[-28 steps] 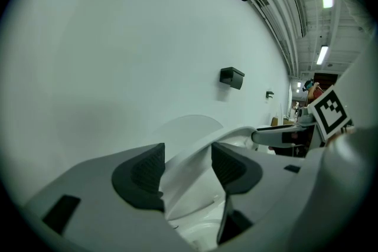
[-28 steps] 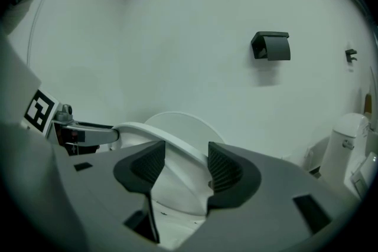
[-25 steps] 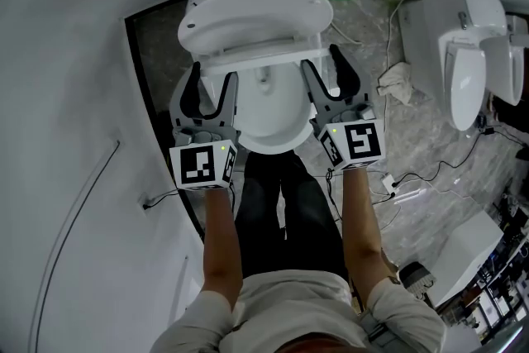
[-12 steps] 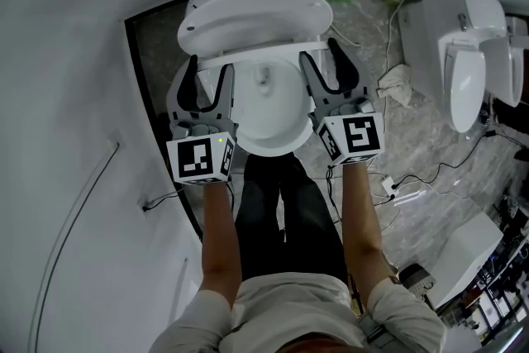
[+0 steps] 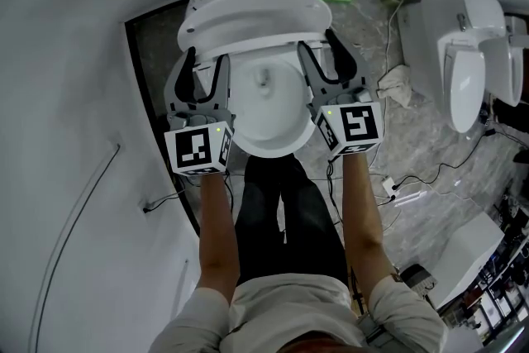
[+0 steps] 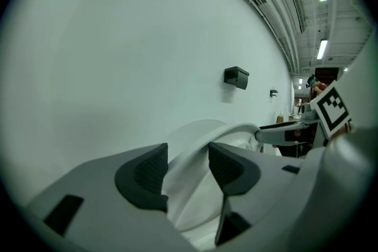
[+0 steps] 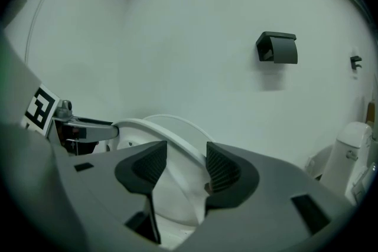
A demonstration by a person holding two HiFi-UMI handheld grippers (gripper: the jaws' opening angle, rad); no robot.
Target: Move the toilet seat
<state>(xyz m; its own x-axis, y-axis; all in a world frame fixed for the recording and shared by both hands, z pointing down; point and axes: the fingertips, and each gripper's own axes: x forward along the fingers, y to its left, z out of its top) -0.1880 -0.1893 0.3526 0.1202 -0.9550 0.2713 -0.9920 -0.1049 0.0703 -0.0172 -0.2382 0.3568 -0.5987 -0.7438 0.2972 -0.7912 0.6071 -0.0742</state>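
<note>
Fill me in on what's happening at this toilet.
A person stands at a toilet, a gripper in each hand. The left gripper and right gripper each have the rim of the toilet seat between their jaws, one per side, and seem to grip it; the left jaws have just been closing. The seat is tilted up off the bowl, below the raised lid.

White toilet seat [image 5: 256,43], tilted half-up above the bowl [image 5: 264,124].
</note>
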